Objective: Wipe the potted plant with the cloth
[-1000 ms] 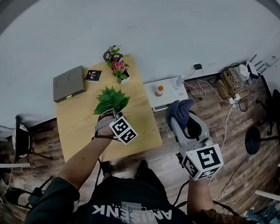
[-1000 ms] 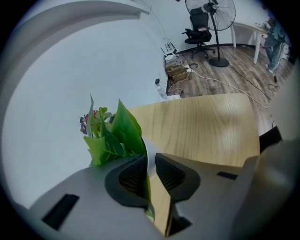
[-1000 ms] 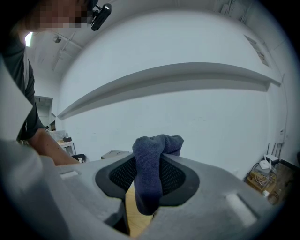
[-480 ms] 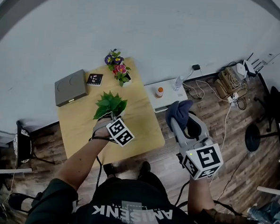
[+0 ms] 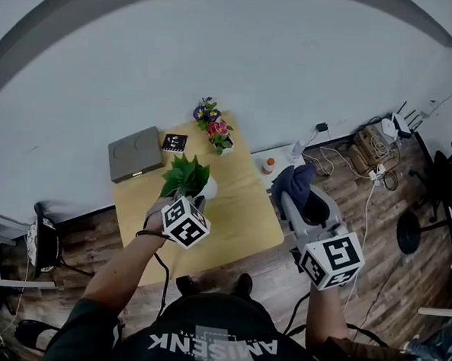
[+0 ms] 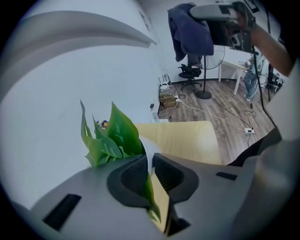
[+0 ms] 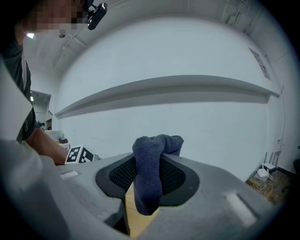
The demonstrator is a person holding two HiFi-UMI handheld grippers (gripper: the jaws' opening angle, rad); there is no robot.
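Setting: a room seen steeply from above; a pale wooden bench [image 5: 235, 215] stood against a light wall on a dark plank floor [image 5: 376, 231]; a person in a dark top [image 5: 208, 343] filled the bottom edge, one arm reaching up to each pair of tongs.
Left tongs: the left tongs [image 5: 197, 205] sat just left of centre and pointed steeply down at the plant; their jaws had just been closing and were pinching the white rim of the pot, with a green leaf also caught between them.
Potted plant: the potted plant [image 5: 185, 175], broad green leaves in a white pot, was over the left half of the bench, right at the tips of the left tongs; whether its base touched the bench could not be told.
Right tongs: the right tongs [image 5: 292, 204] were right of centre, past the bench's right edge and over the floor; their jaws were pressed onto the cloth.
Cloth: the dark blue cloth [image 5: 295, 180] was bunched; its folded top stood above the jaws and one end hung below them; it was well apart from the plant.
Also on the bench: a small pot of purple and pink flowers [image 5: 214, 124] at the far corner; a black card [image 5: 174, 142] beside it; a flat grey box [image 5: 136, 154] at the upper left corner.
Beside the bench: a low white stand [image 5: 287, 157] carrying an orange bottle [image 5: 268, 165]; a tangle of cables [image 5: 369, 143] at the right.
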